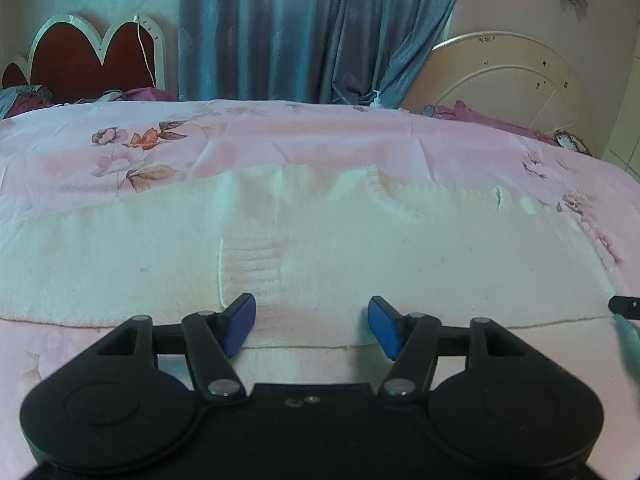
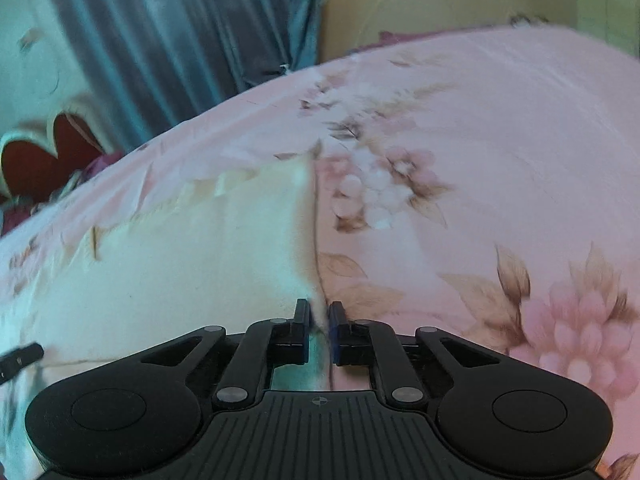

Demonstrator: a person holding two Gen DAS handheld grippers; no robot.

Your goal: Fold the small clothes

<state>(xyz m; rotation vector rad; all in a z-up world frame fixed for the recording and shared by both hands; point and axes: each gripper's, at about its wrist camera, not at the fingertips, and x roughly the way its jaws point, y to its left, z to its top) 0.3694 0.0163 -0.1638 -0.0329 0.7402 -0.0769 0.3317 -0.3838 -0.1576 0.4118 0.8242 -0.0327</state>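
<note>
A cream knitted sweater (image 1: 320, 248) lies spread flat on the pink floral bedsheet (image 1: 280, 136), one ribbed cuff folded onto its middle. My left gripper (image 1: 312, 320) is open just above the sweater's near hem, empty. In the right wrist view the sweater (image 2: 192, 256) lies to the left, its right edge running toward my right gripper (image 2: 319, 320), which is shut on that edge of the sweater. The tip of the right gripper shows at the right rim of the left wrist view (image 1: 626, 306).
Blue curtains (image 1: 300, 28) hang behind the bed. A red heart-shaped headboard (image 1: 92, 60) stands at far left, a cream round board (image 1: 500, 84) at far right. Purple bedding (image 1: 480, 120) lies along the far edge. The floral bedsheet (image 2: 480, 180) stretches right of the sweater.
</note>
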